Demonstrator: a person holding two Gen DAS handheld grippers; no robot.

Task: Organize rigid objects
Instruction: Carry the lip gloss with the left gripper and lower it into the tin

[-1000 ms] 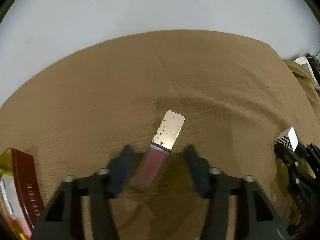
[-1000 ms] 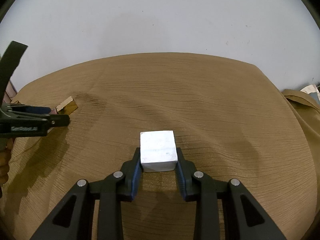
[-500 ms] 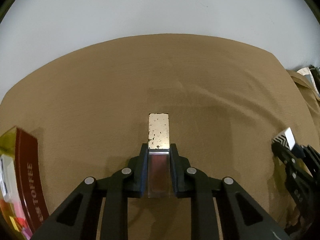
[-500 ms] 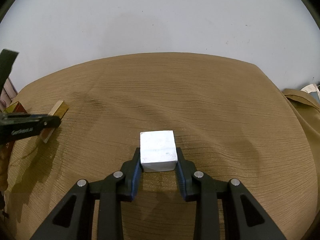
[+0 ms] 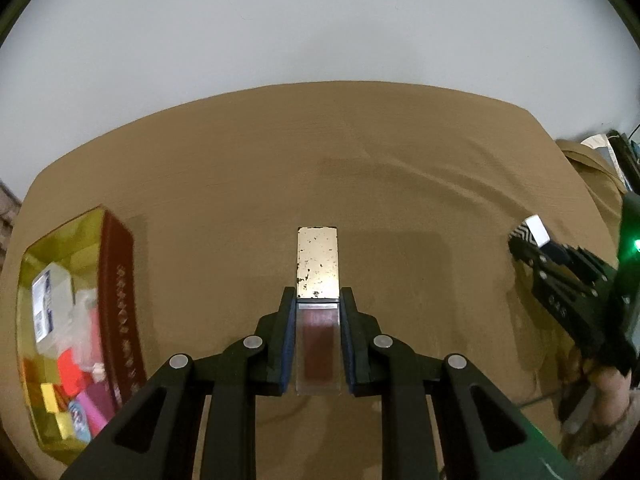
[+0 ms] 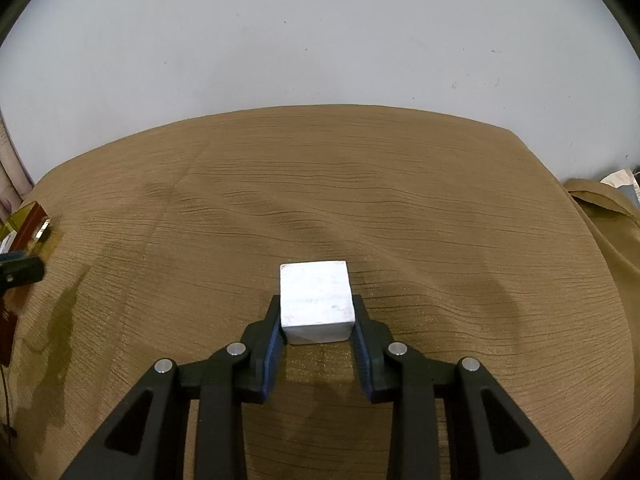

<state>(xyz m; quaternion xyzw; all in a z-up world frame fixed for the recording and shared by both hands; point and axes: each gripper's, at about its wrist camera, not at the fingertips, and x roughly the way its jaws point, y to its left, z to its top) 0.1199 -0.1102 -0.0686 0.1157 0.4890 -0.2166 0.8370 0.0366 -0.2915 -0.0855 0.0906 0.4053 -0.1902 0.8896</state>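
Since a second before, the left claw [image 5: 318, 336] had gone from standing apart around the lip gloss tube [image 5: 318, 312] to clamping its clear pink end, gold cap pointing to twelve o'clock, and had swung so the open toffee tin [image 5: 120, 304] of small items came fuller into view at nine o'clock. That looked like a carry toward the tin. At three o'clock the right claw [image 6: 316, 340] stayed clamped on the white cube [image 6: 316, 300], above the brown cloth over the counter [image 6: 400, 184].
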